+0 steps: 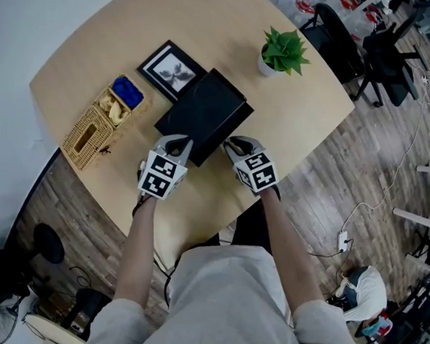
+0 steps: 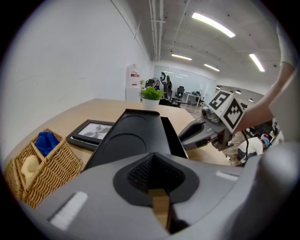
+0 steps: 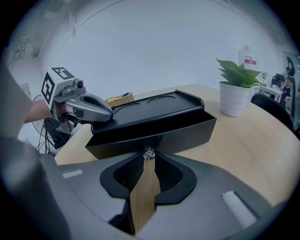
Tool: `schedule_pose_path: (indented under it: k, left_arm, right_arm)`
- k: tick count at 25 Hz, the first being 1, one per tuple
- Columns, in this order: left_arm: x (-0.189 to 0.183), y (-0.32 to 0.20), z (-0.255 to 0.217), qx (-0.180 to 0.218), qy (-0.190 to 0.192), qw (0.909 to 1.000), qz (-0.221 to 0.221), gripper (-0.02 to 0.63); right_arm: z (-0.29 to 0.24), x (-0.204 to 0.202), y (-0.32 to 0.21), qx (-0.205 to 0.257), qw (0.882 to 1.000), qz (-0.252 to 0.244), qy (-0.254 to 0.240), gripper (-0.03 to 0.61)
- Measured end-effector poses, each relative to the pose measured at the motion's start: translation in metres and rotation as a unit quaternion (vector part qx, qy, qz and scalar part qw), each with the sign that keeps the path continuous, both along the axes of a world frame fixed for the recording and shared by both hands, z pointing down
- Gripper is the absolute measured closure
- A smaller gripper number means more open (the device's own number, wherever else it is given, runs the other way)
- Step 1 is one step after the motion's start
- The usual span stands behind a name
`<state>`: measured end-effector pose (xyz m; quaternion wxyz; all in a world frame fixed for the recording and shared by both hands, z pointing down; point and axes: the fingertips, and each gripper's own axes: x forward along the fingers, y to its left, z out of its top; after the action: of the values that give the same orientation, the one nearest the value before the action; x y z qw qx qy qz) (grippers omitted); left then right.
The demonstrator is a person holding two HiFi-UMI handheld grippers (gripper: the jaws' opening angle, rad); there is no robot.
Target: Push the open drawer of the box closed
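Observation:
A black box (image 1: 202, 109) lies in the middle of the round wooden table (image 1: 295, 130). Its drawer (image 3: 187, 131) stands out a little from under the lid on the side facing my right gripper; this drawer (image 2: 172, 136) also shows in the left gripper view. A small clear knob (image 3: 149, 153) sits on the drawer front. My right gripper (image 1: 231, 142) is shut, its tips right at the knob (image 3: 148, 159). My left gripper (image 1: 181, 145) is shut too, and in the right gripper view the left gripper (image 3: 105, 115) rests on the lid's near corner.
A wicker basket (image 1: 98, 130) with a blue item stands left of the box. A framed picture (image 1: 172, 69) lies behind the box, and a potted plant (image 1: 283, 53) stands at the back right. Office chairs (image 1: 378, 47) stand beyond the table's edge.

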<state>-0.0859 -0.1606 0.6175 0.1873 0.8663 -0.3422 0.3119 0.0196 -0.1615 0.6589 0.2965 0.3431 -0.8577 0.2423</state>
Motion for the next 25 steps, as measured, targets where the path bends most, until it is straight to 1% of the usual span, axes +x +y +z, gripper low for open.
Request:
schedule_pose_path:
  k: [20,25]
  left_arm:
    - [0.000,0.000,0.000,0.001,0.001,1.0000,0.001,0.561]
    - [0.001,0.001,-0.001,-0.003,0.002,1.0000,0.003,0.561]
  right_arm:
    - [0.000,-0.014,-0.012,-0.001,1.000,-0.007,-0.004,0.506]
    - [-0.001,-0.016,-0.015,-0.001,1.000,-0.009,-0.004,0.506]
